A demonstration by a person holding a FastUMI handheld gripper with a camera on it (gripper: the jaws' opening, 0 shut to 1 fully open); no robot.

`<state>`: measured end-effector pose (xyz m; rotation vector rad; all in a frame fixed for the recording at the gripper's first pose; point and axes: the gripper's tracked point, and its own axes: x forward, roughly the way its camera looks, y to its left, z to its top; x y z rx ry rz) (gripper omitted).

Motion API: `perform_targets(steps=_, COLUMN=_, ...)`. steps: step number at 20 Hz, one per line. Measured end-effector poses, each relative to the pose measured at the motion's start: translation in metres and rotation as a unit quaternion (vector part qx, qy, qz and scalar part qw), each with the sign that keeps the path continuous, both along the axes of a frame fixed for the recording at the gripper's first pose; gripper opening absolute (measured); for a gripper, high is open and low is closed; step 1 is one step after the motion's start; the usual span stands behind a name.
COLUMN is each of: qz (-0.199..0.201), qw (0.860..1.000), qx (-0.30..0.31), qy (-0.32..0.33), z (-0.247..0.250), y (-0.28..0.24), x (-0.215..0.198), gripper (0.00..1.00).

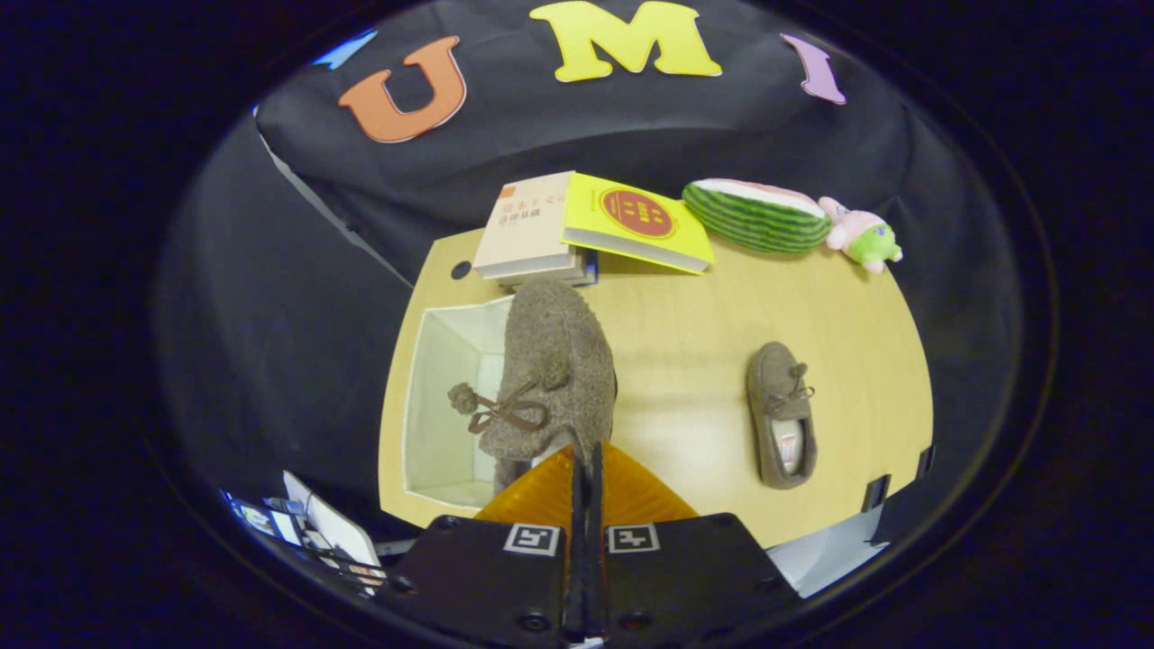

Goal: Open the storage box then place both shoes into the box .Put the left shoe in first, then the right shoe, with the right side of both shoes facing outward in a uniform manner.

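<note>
My gripper (pixel 587 464) is shut on the heel edge of a brown fuzzy shoe (pixel 552 370), which hangs from the fingertips high above the table. The shoe's toe points away from me, and its lace bow with a pompom falls to the left. Below it and to its left stands the open white storage box (pixel 442 397), whose inside looks bare where I can see it. The shoe hides the box's right wall. A second matching brown shoe (pixel 781 413) lies flat on the wooden table (pixel 685 361), off to the right of the fingers, with its opening toward me.
A stack of books (pixel 532 230) and a yellow book (pixel 636 221) lie at the table's far edge beyond the box. A watermelon-slice plush (pixel 755 214) and a pink-green plush toy (pixel 863 236) sit at the far right. Some clutter (pixel 315 532) shows below the table's near left edge.
</note>
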<state>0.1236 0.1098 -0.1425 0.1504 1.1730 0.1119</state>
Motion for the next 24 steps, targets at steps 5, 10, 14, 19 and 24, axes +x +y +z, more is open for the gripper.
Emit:
perform_targets(steps=5, qz=0.0, qw=1.0, qx=0.026, qy=-0.014, z=-0.003, y=0.052, x=0.01, gripper=0.06)
perform_targets(steps=10, qz=0.0, qw=0.998, qx=0.038, qy=-0.05, z=-0.018, y=0.099, x=0.018, gripper=0.06)
perform_targets(steps=14, qz=0.001, qw=0.996, qx=0.029, qy=-0.081, z=-0.037, y=0.126, x=0.021, gripper=0.06)
perform_targets(steps=19, qz=-0.015, qw=0.997, qx=0.052, qy=-0.053, z=-0.08, y=0.15, x=0.016, gripper=0.06)
perform_targets(steps=24, qz=-0.02, qw=0.997, qx=0.062, qy=-0.028, z=-0.11, y=0.154, x=0.015, gripper=0.06)
